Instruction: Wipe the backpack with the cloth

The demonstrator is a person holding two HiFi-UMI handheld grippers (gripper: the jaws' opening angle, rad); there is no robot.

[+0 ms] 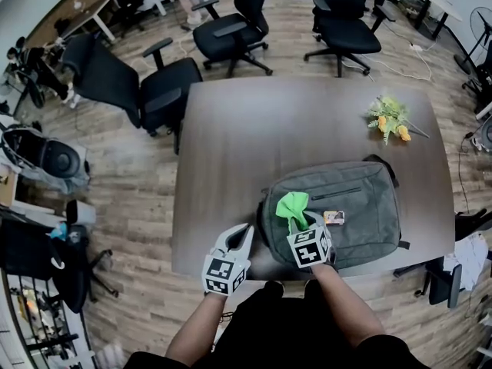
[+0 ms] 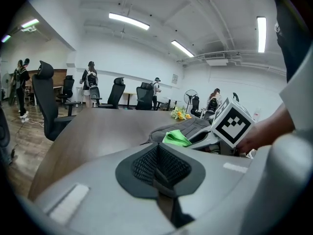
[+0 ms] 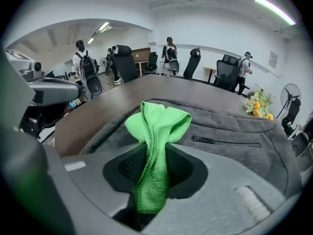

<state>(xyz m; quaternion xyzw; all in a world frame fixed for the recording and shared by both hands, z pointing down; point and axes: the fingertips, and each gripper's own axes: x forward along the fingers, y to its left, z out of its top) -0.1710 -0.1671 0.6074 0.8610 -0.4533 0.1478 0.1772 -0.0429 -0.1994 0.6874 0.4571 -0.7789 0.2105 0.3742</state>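
My right gripper (image 1: 300,223) is clamped on a narrow bunch of the green cloth (image 1: 292,206), and the loose end flops over the left part of the grey backpack (image 1: 361,206), which lies flat on the table (image 1: 254,129) near its front edge. I can't tell whether the cloth is touching the fabric yet. My left gripper (image 1: 243,235) sits just beside the backpack's left side with its jaws together and nothing between them, so nothing is pinning the bag down. That's my main worry: if I drag the cloth hard, I think the bag slides with the stroke instead of getting wiped, and a pull toward me could carry it over the table edge. The pinch is also thin, so friction on the rough fabric may tug the cloth out of the jaws. The zipper (image 3: 226,143) lies across my path and could snag the cloth's loops.
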